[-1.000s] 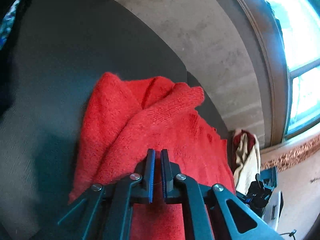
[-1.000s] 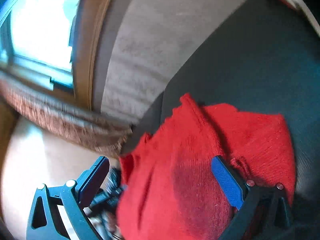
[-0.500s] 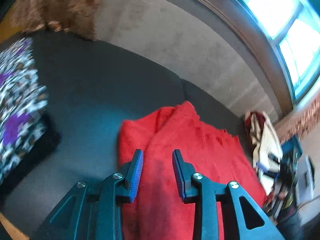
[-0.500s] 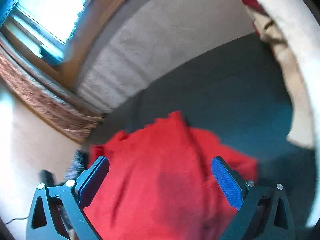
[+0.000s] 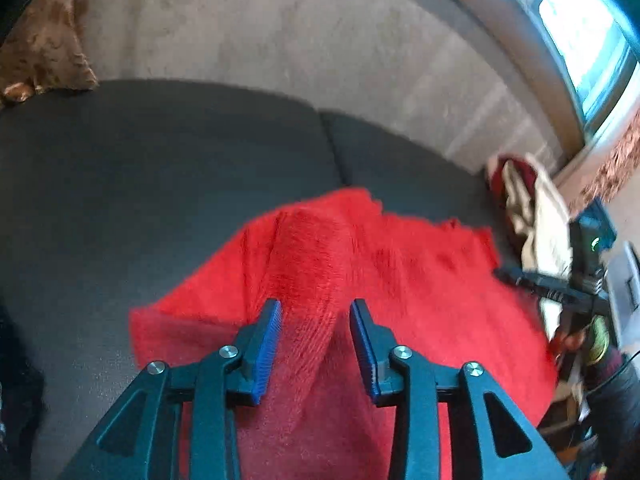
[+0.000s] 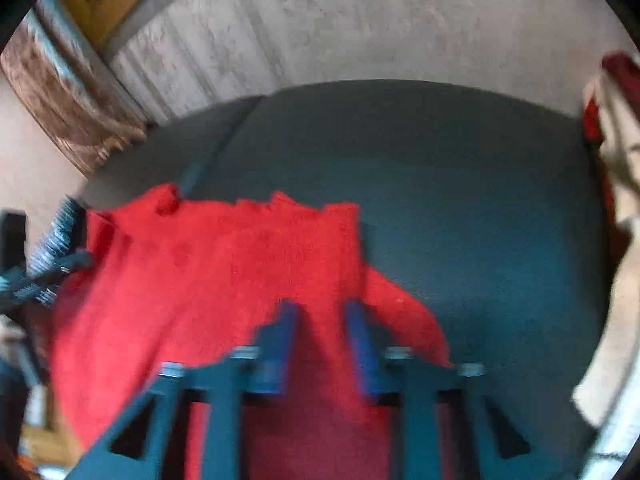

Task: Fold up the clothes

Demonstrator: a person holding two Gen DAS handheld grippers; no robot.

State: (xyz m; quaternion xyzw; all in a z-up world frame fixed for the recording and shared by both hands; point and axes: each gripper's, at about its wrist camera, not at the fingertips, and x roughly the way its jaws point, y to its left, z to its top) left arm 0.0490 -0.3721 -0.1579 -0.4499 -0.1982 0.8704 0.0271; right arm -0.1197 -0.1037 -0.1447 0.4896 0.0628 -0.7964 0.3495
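Note:
A red knitted sweater [image 5: 400, 264] lies rumpled on a dark grey cushion [image 5: 160, 168]. My left gripper [image 5: 316, 308] points down at its near part. Its jaws are closing, and a raised ridge of the red knit fills the gap between the blue pads [image 5: 266, 344]. In the blurred right wrist view the same sweater [image 6: 224, 256] spreads to the left. My right gripper [image 6: 322, 312] has its jaws drawn narrow, with a fold of red cloth pinched between them. The sweater's near edge is hidden under both grippers.
A heap of cream and dark red clothes [image 5: 532, 208] lies at the cushion's right end; in the right wrist view the heap [image 6: 616, 168] fills the right edge. Behind runs a grey backrest [image 5: 320, 40], with a brown patterned cushion [image 5: 44, 48] at far left. Dark clutter [image 5: 592, 312] stands at the right.
The left jaws went from shut to spread and now stand around a ridge of the sweater. The right jaws went from wide open to narrow on the cloth. Both views rolled and shifted.

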